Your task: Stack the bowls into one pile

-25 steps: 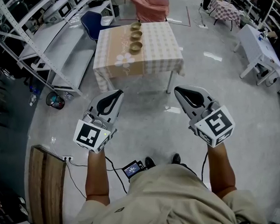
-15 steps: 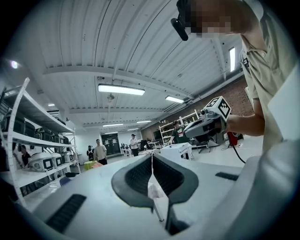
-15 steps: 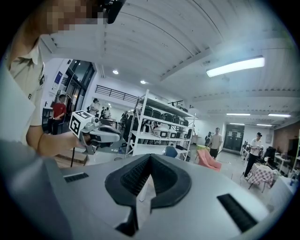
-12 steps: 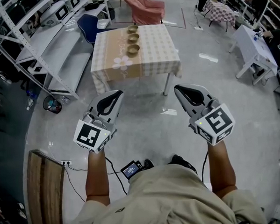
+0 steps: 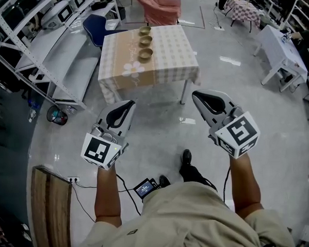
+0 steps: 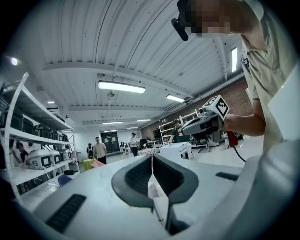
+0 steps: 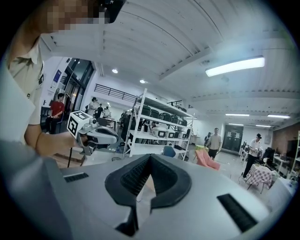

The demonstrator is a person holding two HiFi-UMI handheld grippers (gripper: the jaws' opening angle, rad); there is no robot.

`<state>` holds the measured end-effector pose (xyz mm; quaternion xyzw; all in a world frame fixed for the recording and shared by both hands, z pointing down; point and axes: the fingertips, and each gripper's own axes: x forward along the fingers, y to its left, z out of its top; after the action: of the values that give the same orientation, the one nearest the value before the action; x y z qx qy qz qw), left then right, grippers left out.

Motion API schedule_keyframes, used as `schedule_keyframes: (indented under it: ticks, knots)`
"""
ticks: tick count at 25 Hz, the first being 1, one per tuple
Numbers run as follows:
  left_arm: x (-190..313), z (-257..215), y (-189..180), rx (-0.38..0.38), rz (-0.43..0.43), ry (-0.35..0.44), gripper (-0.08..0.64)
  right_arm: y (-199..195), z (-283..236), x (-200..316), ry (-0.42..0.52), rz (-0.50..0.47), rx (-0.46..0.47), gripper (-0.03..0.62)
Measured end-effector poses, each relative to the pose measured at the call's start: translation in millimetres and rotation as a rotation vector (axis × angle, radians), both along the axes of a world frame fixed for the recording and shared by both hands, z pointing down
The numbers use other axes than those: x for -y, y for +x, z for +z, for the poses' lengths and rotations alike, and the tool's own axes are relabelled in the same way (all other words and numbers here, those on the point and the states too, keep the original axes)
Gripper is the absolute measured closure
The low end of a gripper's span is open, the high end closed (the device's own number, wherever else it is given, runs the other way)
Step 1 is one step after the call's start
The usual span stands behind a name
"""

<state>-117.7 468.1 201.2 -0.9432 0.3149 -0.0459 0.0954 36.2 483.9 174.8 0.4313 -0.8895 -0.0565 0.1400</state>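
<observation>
We're holding the left gripper [image 5: 126, 104] and the right gripper [image 5: 197, 98] clenched, empty, over the floor. Well ahead, three bowls [image 5: 145, 41] are sitting upright, unstacked, their row running away from us along the checked table [image 5: 176, 52].

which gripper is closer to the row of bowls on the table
Left. The left gripper sits short of the bowls, nearly in line with them; the right gripper is as far back but further to the right. Neither is at the table.

No legible text, labels, numbers or signs — none readable.
</observation>
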Motion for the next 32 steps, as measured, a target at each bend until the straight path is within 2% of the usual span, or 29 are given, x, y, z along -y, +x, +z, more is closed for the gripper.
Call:
schedule_keyframes:
  ticks: [9, 24, 32]
  knots:
    - [55.9, 6.4, 18.9, 0.044, -0.056, -0.015, 0.545, 23.0, 12.3, 71.2, -0.008, -0.042, 0.036, 0.589]
    - [194.8, 3.3, 108.7, 0.068, -0.146, -0.034, 0.545, 111.1, 18.9, 222.9, -0.035, -0.123, 0.071, 0.589]
    - [236.3, -1.1, 143.5, 0.098, -0.170, -0.035, 0.545, 137.7, 21.3, 269.7, -0.040, -0.163, 0.097, 0.589]
